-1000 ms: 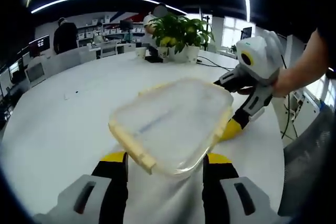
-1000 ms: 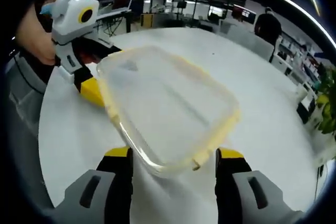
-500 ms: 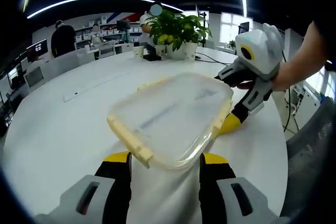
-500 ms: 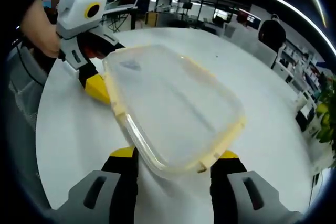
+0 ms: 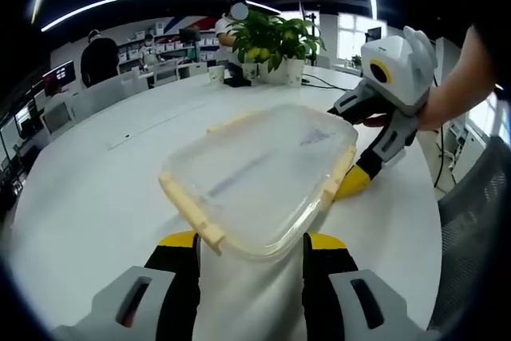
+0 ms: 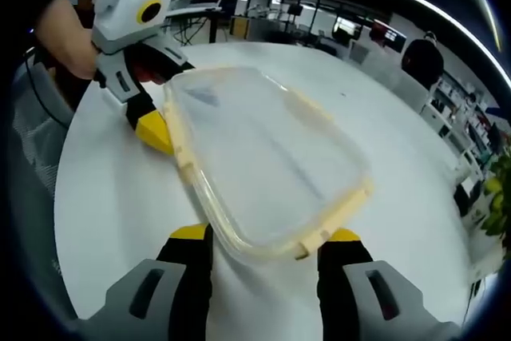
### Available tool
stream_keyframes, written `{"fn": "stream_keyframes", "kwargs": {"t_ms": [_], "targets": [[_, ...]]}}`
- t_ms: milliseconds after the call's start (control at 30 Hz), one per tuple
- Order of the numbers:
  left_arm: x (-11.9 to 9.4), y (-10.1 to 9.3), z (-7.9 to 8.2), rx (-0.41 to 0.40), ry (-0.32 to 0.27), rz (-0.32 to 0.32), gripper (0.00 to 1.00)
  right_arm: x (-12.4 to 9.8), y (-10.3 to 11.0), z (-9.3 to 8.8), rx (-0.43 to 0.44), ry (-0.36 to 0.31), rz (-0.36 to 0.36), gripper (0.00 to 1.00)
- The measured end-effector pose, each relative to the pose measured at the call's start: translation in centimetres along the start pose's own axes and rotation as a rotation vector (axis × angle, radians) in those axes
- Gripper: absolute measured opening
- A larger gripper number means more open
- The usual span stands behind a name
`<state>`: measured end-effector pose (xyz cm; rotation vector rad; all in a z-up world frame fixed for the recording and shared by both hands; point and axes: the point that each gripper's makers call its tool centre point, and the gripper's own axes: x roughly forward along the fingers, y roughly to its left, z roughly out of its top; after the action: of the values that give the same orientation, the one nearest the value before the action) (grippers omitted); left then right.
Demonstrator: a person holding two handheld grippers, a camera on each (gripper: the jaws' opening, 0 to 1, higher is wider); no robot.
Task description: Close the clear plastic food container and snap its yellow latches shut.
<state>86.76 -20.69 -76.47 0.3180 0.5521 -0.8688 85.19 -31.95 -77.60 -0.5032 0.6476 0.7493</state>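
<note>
Carrying step: lid held off the table between left gripper and right gripper, each clamped on an edge; next, seat on base, snap latches.

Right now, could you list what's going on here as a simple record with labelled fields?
Object: clear plastic food container with yellow latches
Surface: round white table
Left hand-held gripper: jaws astride the container's near edge
Right hand-held gripper: jaws astride the opposite edge
Background: potted green plant, office desks, people
</note>
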Motion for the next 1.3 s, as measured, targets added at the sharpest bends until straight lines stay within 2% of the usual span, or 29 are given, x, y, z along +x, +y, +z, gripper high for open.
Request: {"fn": "stream_keyframes", "kwargs": {"t_ms": [567, 833, 1067, 1300], "targets": [[-3.8, 4.2, -3.0, -0.033, 0.018, 0.079, 0.45, 3.5, 3.3, 4.4, -0.028, -0.027, 0.059, 0.49], [-4.8, 6.3, -3.9, -0.019, 0.034, 0.095, 0.45, 4.6, 4.1, 6.0, -0.033, -0.042, 0.068, 0.47], [-4.8, 6.4, -3.9, -0.019, 0.036, 0.104, 0.45, 4.7, 4.0, 6.2, -0.032, -0.049, 0.073, 0.47], [-5.2, 6.4, -3.6, -0.038, 0.021, 0.109, 0.45, 4.2, 3.6, 6.0, 0.022, -0.046, 0.067, 0.47]]}}
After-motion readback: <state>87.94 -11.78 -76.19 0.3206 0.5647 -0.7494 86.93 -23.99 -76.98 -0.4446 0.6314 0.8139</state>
